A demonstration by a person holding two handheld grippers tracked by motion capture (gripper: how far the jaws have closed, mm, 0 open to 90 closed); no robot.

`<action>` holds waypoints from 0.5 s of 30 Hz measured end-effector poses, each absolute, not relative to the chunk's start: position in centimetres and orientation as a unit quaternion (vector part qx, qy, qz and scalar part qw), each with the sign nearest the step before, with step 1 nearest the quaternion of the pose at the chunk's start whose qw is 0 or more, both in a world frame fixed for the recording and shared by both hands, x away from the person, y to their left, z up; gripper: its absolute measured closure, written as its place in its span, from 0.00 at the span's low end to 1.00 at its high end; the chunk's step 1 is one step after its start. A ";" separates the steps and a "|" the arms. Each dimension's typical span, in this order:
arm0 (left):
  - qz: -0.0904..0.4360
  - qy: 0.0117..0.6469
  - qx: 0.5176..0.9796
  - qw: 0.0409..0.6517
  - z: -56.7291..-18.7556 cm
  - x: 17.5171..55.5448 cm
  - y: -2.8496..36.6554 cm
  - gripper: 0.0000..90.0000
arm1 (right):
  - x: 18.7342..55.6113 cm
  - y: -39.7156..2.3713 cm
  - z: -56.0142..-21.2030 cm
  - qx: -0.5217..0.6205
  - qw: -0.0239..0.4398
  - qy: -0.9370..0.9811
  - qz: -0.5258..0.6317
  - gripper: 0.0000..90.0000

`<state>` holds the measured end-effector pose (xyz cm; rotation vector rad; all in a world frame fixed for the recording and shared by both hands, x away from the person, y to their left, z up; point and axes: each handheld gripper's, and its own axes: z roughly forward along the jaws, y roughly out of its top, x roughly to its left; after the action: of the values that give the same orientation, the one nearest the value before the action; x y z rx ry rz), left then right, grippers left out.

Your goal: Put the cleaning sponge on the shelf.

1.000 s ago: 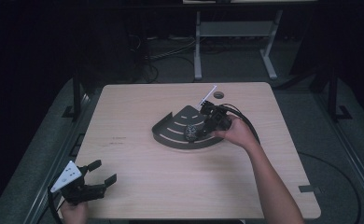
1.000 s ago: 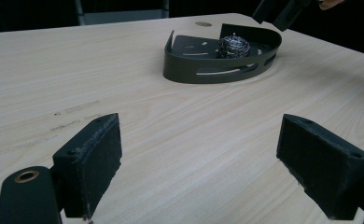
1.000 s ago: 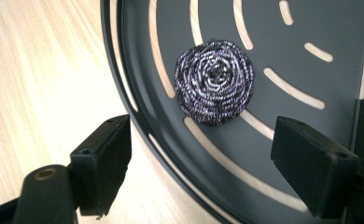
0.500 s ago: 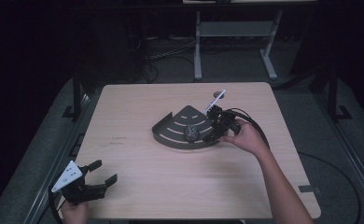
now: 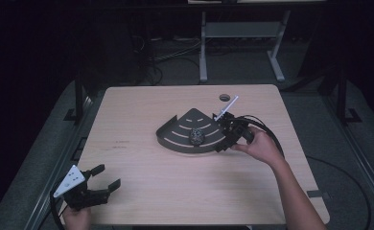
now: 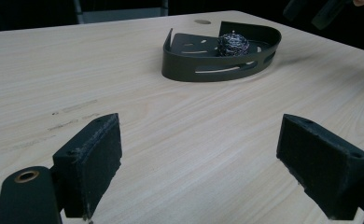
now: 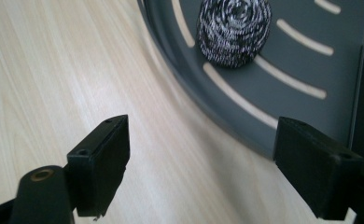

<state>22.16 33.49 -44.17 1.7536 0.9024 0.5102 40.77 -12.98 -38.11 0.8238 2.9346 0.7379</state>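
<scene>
Wood table: scourer in tray, R claw agape.

A light wooden table sitting in a dark room, grey floor lying all around it, a white metal stand standing behind, black cables lying on the floor, dim light falling
</scene>
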 end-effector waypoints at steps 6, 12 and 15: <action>0.215 0.376 0.734 0.523 -44.2 22.2 33.5 0.15 | 39.9 -13.8 -38.1 0.263 0.003 0.934 0.243 0.20; 0.214 0.377 0.734 0.523 -44.2 22.2 33.4 0.15 | 39.2 -14.6 -38.8 0.269 -0.002 0.933 0.238 0.20; 0.213 0.376 0.735 0.522 -44.2 22.2 33.5 0.15 | 38.8 -14.9 -39.3 0.270 -0.004 0.933 0.238 0.20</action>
<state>22.21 33.48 -44.17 1.7605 0.9004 0.5098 38.79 -14.92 -39.31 0.8513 2.9378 0.7506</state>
